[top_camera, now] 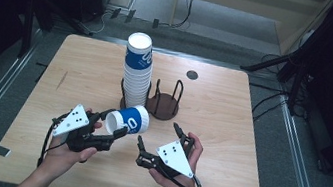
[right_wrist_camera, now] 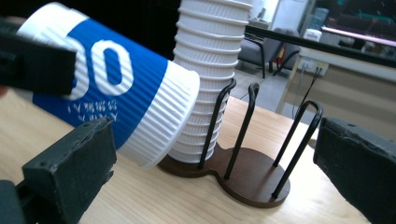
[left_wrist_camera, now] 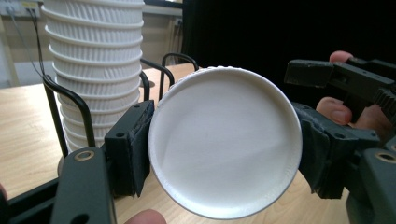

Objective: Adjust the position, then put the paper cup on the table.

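My left jaws (top_camera: 115,135) clench the paper cup (top_camera: 128,120) sideways just before the stack (top_camera: 137,71); my right jaws (top_camera: 160,138) stand released. Squeezing harder could crumple it, or nudge the stack over.

The ribbed cup (top_camera: 128,120) was white with a blue band; the holder (top_camera: 163,107) was dark brown with black wires.

A blue and white paper cup (top_camera: 128,120) is lying on its side at the middle of the frame, just below the tall cup stack (top_camera: 136,73).
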Demonstrator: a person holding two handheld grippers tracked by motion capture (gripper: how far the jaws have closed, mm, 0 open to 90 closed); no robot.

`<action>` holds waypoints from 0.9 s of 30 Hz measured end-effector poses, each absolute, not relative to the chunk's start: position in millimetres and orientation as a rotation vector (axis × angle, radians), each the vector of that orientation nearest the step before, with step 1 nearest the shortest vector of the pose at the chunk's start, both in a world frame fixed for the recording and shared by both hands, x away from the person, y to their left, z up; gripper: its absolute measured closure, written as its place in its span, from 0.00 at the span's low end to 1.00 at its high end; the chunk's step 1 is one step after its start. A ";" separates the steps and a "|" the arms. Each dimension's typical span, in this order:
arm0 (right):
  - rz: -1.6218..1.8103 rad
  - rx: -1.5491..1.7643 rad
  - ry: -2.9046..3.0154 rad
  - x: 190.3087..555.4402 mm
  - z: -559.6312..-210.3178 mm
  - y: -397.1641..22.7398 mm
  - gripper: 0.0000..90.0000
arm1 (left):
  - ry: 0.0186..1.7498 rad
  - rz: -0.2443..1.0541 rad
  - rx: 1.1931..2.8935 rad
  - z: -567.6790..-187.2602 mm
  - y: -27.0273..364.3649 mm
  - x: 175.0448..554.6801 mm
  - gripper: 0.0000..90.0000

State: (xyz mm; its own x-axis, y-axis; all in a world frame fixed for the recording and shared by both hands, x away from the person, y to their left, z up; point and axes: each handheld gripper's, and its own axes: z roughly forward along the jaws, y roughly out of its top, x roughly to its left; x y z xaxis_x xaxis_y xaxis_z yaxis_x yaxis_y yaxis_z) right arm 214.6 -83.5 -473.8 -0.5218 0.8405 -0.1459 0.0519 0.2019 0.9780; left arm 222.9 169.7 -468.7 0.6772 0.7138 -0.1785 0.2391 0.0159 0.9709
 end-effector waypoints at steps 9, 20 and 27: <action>1.443 1.099 1.688 213.6 -467.4 -79.5 0.00 | 0.818 0.481 1.528 -471.8 170.2 223.9 0.33; 1.559 1.426 1.618 216.5 -462.3 -87.6 0.00 | 0.832 0.492 1.499 -481.9 171.7 228.1 0.32; 1.555 1.622 1.517 212.6 -461.5 -83.4 0.00 | 0.816 0.501 1.484 -483.3 168.9 227.4 0.32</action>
